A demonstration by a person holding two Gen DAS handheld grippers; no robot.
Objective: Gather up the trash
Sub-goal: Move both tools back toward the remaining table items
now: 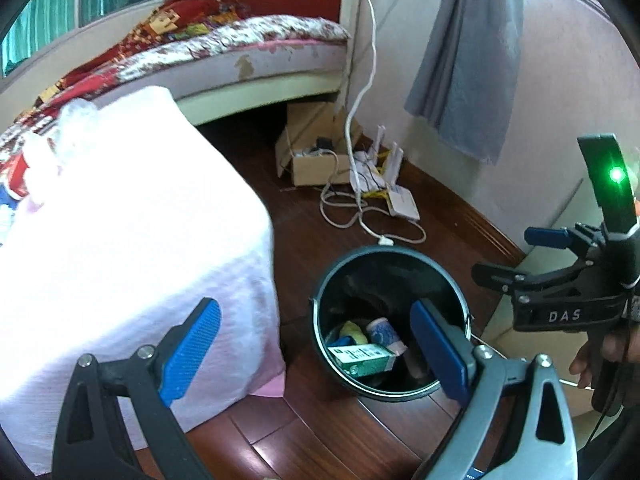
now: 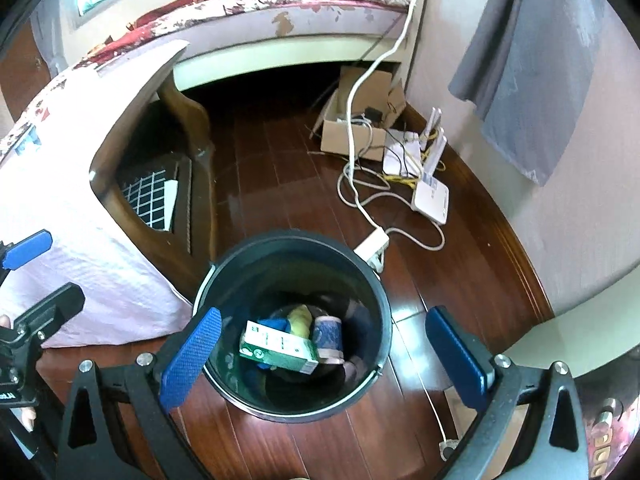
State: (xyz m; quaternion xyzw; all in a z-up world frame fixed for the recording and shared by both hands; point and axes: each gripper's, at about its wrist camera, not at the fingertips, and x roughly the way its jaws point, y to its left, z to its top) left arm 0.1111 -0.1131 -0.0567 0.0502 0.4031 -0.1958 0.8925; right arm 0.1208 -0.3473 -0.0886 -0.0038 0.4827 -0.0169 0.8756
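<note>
A dark round trash bucket [image 1: 362, 258] [image 2: 224, 268] stands on the wooden floor. Inside it lie a green and white carton [image 1: 362, 358] [image 2: 280, 348], a blue patterned cup [image 1: 384, 332] [image 2: 328, 336] and a yellow scrap [image 1: 354, 330] [image 2: 300, 320]. My left gripper [image 1: 320, 352] is open and empty, above the bucket's left side. My right gripper [image 2: 324, 360] is open and empty, straight above the bucket. The right gripper also shows in the left wrist view [image 1: 536, 256], open, at the right edge. The left gripper shows at the left edge of the right wrist view [image 2: 36, 272].
A table under a pale pink cloth [image 1: 132, 216] [image 2: 92, 232] stands left of the bucket, with plastic wrap [image 1: 68, 128] on top. A bed [image 1: 240, 48], a cardboard box [image 1: 316, 156], white routers [image 2: 430, 192] and cables [image 1: 360, 208] lie behind. A grey cloth [image 1: 468, 60] hangs on the wall.
</note>
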